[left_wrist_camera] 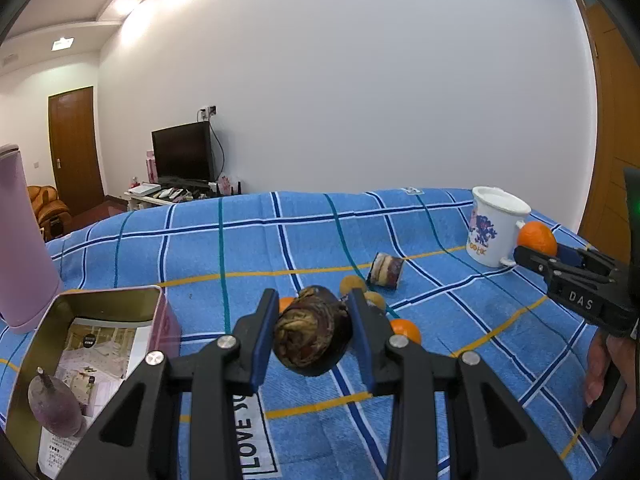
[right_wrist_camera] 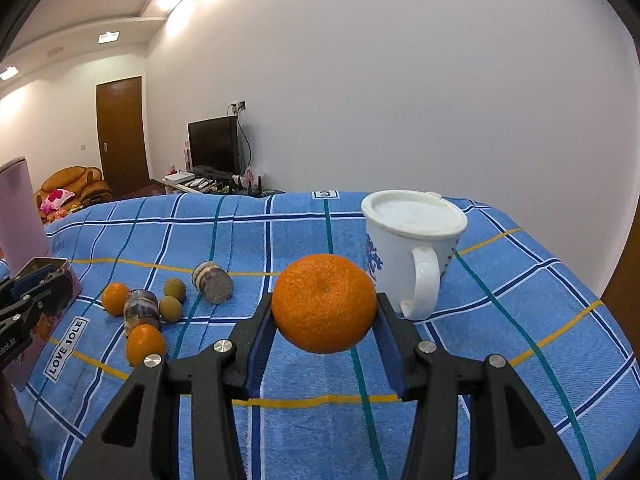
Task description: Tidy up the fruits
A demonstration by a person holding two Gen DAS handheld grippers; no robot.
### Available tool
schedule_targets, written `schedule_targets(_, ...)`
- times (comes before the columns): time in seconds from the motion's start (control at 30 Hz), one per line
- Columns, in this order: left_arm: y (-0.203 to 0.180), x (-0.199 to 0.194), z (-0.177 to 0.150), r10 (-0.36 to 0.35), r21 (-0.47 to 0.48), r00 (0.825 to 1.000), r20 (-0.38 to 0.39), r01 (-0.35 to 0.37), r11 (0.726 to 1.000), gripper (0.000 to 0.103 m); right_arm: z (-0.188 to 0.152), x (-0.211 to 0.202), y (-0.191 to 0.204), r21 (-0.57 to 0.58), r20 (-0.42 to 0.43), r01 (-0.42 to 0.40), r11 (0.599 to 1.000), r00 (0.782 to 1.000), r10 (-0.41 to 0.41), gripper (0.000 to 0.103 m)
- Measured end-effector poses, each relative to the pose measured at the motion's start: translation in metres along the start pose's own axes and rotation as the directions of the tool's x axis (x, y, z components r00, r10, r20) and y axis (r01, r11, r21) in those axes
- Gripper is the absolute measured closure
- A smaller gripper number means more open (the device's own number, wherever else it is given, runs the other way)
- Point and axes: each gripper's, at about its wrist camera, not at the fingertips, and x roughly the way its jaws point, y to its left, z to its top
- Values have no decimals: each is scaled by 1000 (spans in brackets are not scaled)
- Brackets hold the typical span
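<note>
Tin [left_wrist_camera: 100, 304] interior shows only left-side

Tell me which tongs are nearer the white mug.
Right. The right tongs, clamping an orange, sit just beside the white mug; the left tongs hold a dark fruit well away.

Orange [right_wrist_camera: 325, 303] lifted; dark, maybe shrivelled fruit [left_wrist_camera: 313, 330] lifted too.

Room interior, lit by ceiling lights

White wall [right_wrist_camera: 400, 80]; brown door [right_wrist_camera: 122, 136] at 9 o'clock; black television [right_wrist_camera: 214, 144] on low stand [right_wrist_camera: 188, 186]; orange armchair [right_wrist_camera: 74, 184] at far left; ceiling lights [right_wrist_camera: 109, 36] at 10 o'clock.
</note>
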Motion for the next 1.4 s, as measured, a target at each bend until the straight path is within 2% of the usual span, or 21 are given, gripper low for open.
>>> schedule_targets(0.47,2,-7,-2,2,-18,1000,10,-2,1000,66,-3,-16,11,0,58,-12,1000,998,12,54)
schedule_targets(1.4,3,-21,-8,7,-6,1000,14,-7,1000,66,-9,-33,68,-38,68,-115,993,991,118,54)
